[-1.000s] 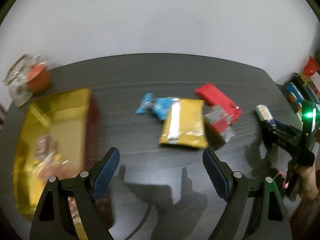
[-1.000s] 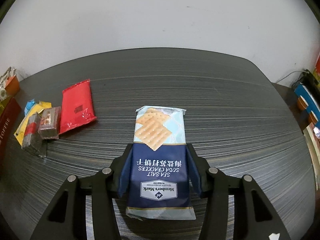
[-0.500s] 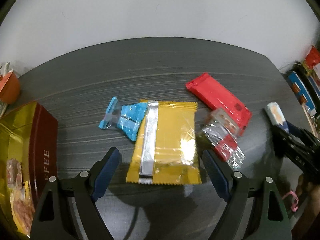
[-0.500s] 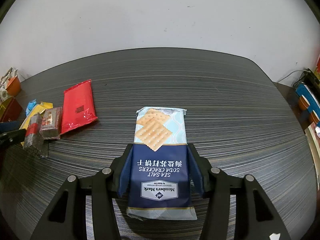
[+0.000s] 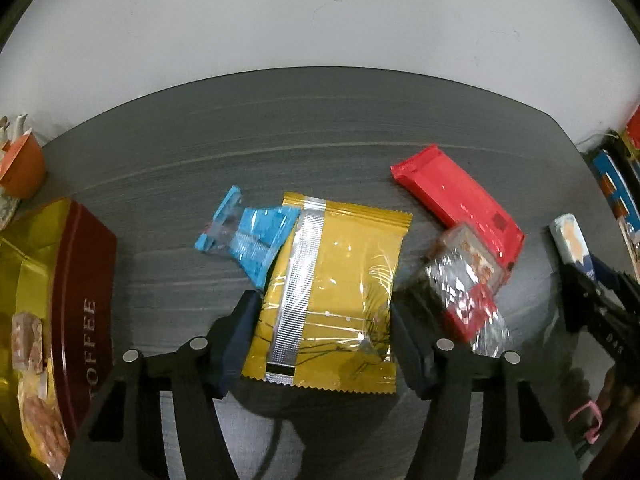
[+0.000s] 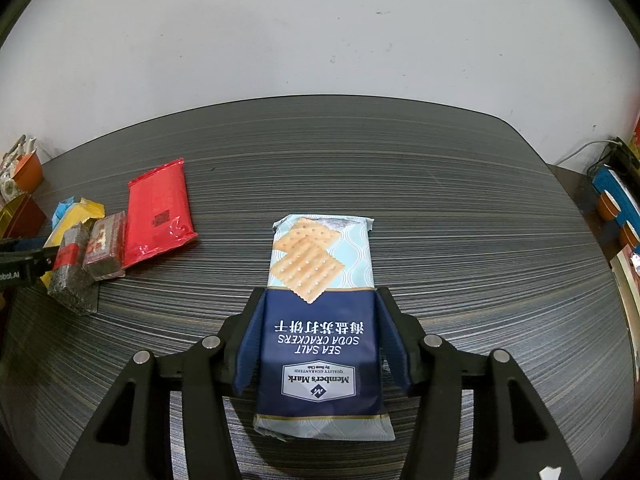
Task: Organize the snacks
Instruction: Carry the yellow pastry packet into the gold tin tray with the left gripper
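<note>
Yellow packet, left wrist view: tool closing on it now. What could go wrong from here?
1. The blue wrapper is tucked under the yellow packet's left edge; it may get dragged or lifted along.
2. The silver-and-red snack lies right beside the left tool's right finger and could get knocked or pinched.
3. The packet is thin and lies flat on the table; the closing fingers may buckle it rather than grip it.

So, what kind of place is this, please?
Probably a room in a home or office: a dark wood-grain table against a plain white wall, with loose snack packets such as the soda crackers and an open toffee box.
</note>
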A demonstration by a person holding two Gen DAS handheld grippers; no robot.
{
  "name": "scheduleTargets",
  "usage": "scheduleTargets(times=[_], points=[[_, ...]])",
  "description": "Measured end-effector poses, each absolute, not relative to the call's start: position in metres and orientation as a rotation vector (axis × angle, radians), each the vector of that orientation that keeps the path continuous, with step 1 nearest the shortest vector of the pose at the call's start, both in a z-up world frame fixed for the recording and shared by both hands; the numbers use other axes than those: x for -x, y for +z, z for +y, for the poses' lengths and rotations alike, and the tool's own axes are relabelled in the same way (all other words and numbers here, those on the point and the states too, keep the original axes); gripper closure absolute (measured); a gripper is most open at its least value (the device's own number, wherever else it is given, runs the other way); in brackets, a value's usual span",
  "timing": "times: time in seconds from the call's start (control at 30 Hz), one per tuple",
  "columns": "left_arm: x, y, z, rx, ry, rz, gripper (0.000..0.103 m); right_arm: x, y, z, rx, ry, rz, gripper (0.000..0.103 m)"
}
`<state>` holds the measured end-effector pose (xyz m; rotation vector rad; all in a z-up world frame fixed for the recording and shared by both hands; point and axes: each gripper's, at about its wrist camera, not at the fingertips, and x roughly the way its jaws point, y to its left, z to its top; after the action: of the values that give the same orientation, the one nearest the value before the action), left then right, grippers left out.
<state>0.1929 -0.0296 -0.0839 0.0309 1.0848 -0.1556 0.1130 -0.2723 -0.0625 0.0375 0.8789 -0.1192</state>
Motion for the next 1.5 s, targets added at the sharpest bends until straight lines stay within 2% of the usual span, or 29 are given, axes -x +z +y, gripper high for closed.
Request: scheduleTargets(times=[0.73,1.23,1.5], points=[[-0.116,-0.069,-0.030,-0.014,-0.150,1.067,0.048,-0.111,-0.060,-0.271,-0.039,-0.120,0.879,0.050],[-0.073,0.000,0.000,-0.002,-0.150,0.968,0.048,-0.112,-0.060,-0.272,-0.038,-0.121,0.880,0.050],[-0.065,0.032,0.048,0.003,-0.057,0.910,0.048,-0.112,-0.060,-0.271,-0.038,-0.121,0.880,0.050]])
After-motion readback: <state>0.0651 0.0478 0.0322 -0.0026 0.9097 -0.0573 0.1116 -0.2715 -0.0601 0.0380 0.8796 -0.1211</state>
